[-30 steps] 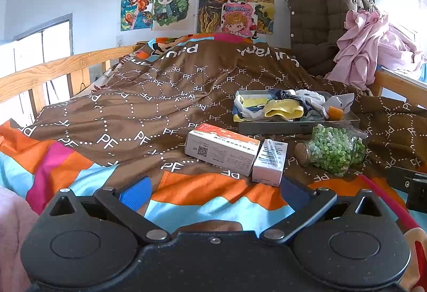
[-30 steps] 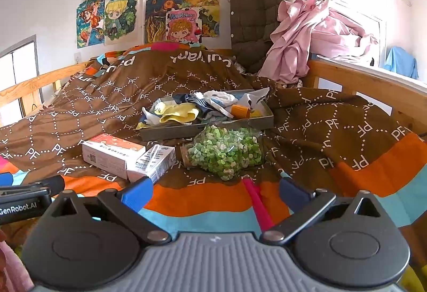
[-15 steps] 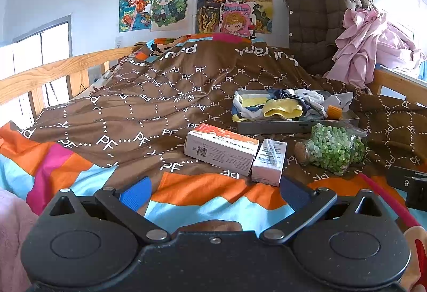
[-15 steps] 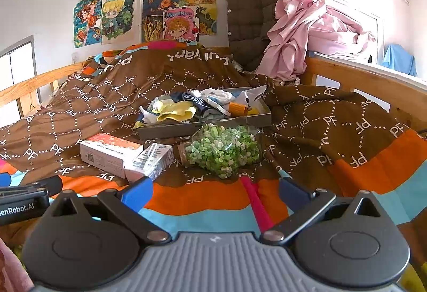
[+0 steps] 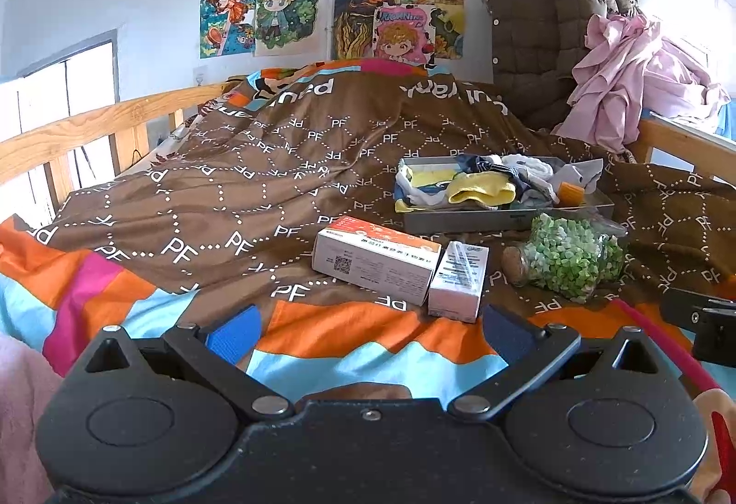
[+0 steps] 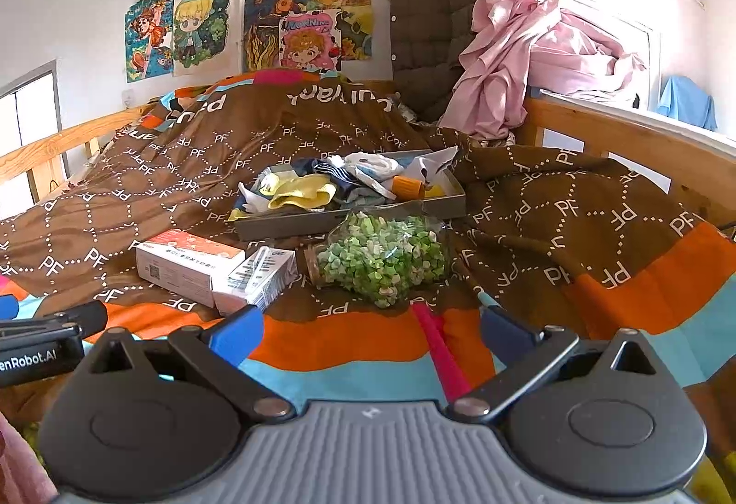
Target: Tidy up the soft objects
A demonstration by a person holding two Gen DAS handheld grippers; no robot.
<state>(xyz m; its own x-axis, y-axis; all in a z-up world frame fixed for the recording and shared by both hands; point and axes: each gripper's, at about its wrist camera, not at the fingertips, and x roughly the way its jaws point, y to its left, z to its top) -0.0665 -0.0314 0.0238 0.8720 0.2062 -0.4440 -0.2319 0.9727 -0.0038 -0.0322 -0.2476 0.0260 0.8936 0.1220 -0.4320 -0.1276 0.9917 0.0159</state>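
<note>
A grey tray (image 5: 506,217) (image 6: 285,225) on the bed holds a heap of soft things: a yellow cloth (image 5: 480,192) (image 6: 303,191), white and striped socks (image 5: 524,170) (image 6: 368,165). An orange cap (image 6: 407,186) sits in it too. In front lie two cartons (image 5: 375,260) (image 6: 188,267) and a corked jar of green bits (image 5: 570,262) (image 6: 386,260). My left gripper (image 5: 368,331) is open, low over the blanket's near edge, well short of the cartons. My right gripper (image 6: 370,331) is open too, nothing between its blue pads, just short of the jar.
A brown and orange patterned blanket (image 5: 257,191) covers the bed. Wooden rails (image 5: 92,126) (image 6: 644,145) run along both sides. A brown quilted coat (image 6: 441,20) and pink clothes (image 6: 529,57) are piled at the far right. A red stick (image 6: 439,350) lies under my right gripper.
Both views have shifted slightly, with the wall posters now a little lower in view. Nothing on the bed has moved and both grippers stay open.
</note>
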